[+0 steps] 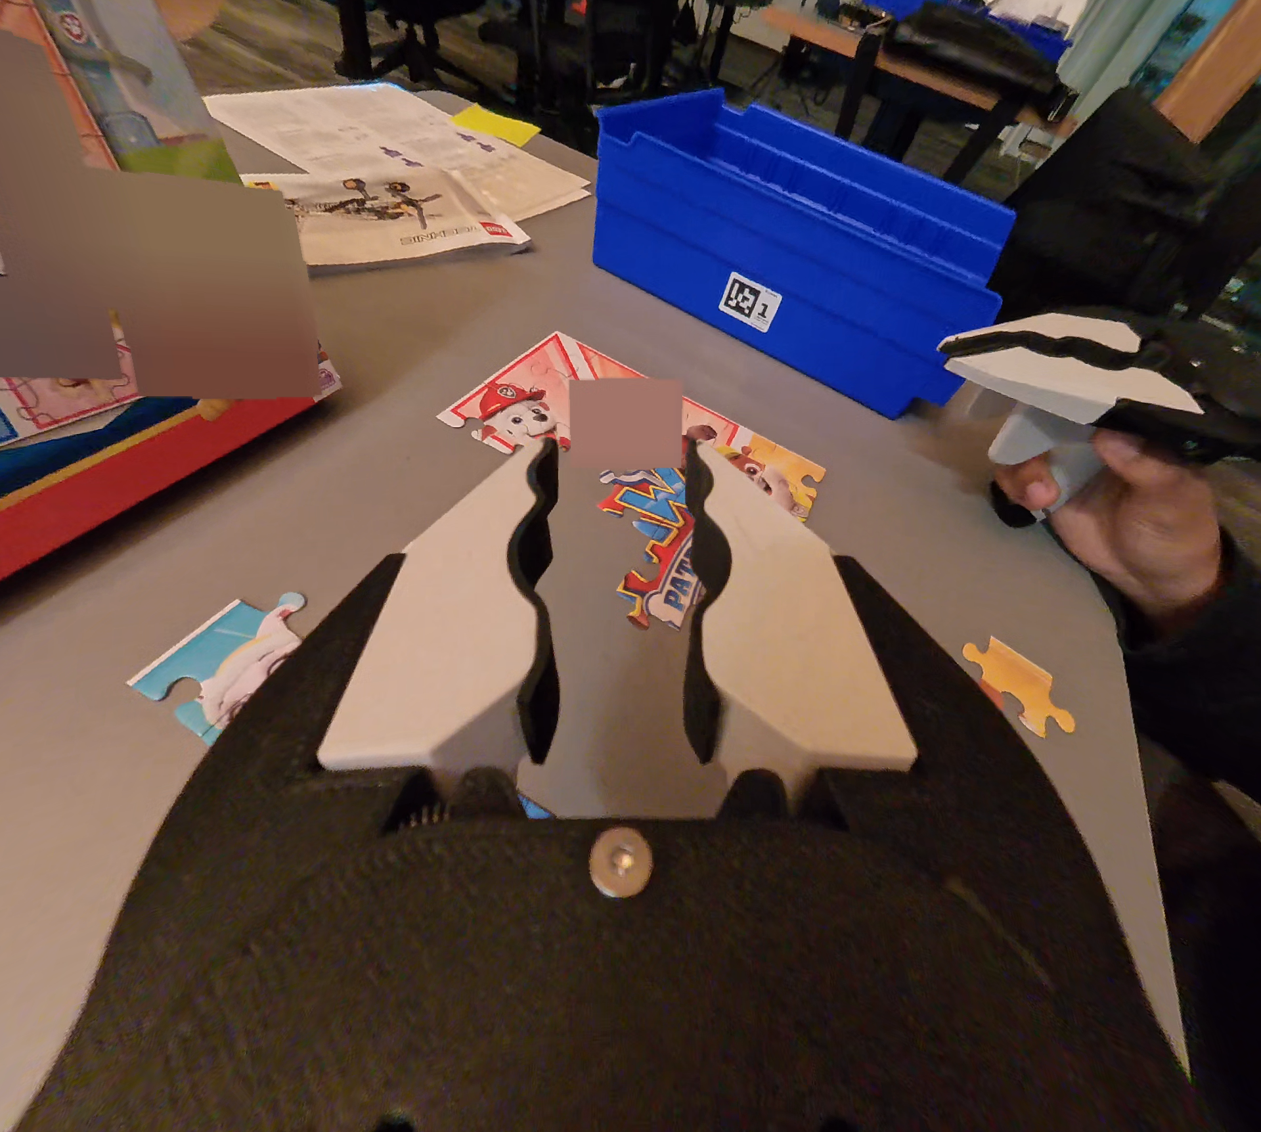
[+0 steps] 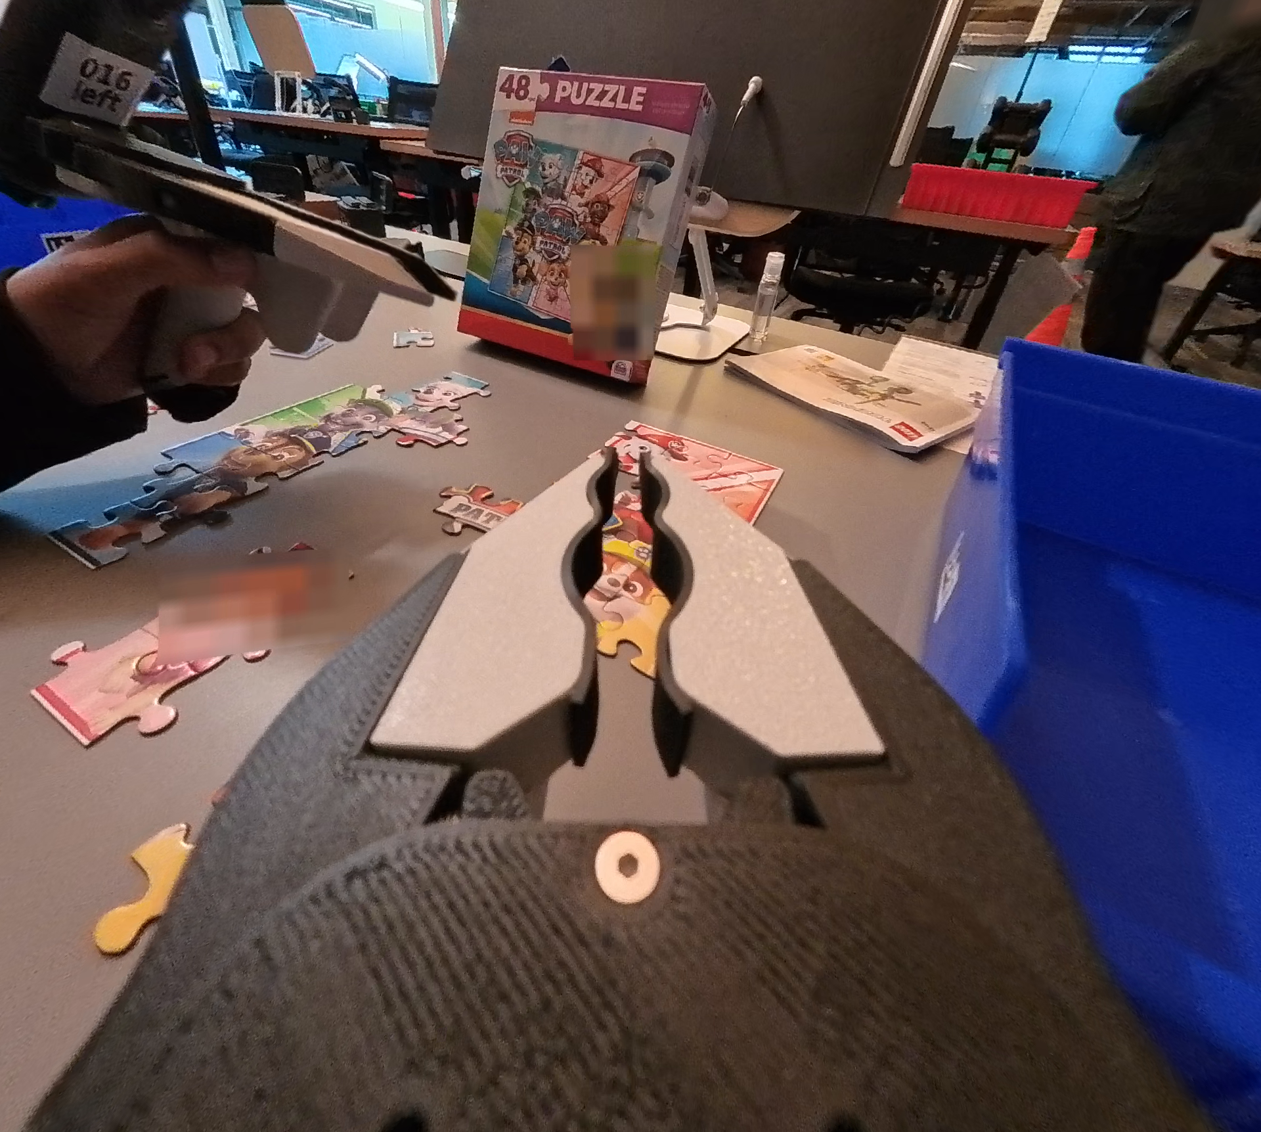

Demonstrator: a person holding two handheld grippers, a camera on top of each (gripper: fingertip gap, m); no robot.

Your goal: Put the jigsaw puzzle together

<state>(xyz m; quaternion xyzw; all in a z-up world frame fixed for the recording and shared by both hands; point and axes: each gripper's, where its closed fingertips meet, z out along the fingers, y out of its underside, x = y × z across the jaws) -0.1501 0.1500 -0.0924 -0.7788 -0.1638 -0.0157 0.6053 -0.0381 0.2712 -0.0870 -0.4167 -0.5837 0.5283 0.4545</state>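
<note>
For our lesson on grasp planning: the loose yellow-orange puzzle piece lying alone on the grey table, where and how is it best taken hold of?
The yellow-orange puzzle piece lies flat on the grey table, apart from other pieces, so no face offers itself. Probably best: come from above with fingers tilted, and pinch across its straighter body edges, not the knobs. Sliding it to the near table edge so one finger gets underneath may be easier.

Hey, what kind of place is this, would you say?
Probably an open-plan office or lab: rows of desks with office chairs behind, and a grey table holding a jigsaw puzzle and blue bin.
</note>
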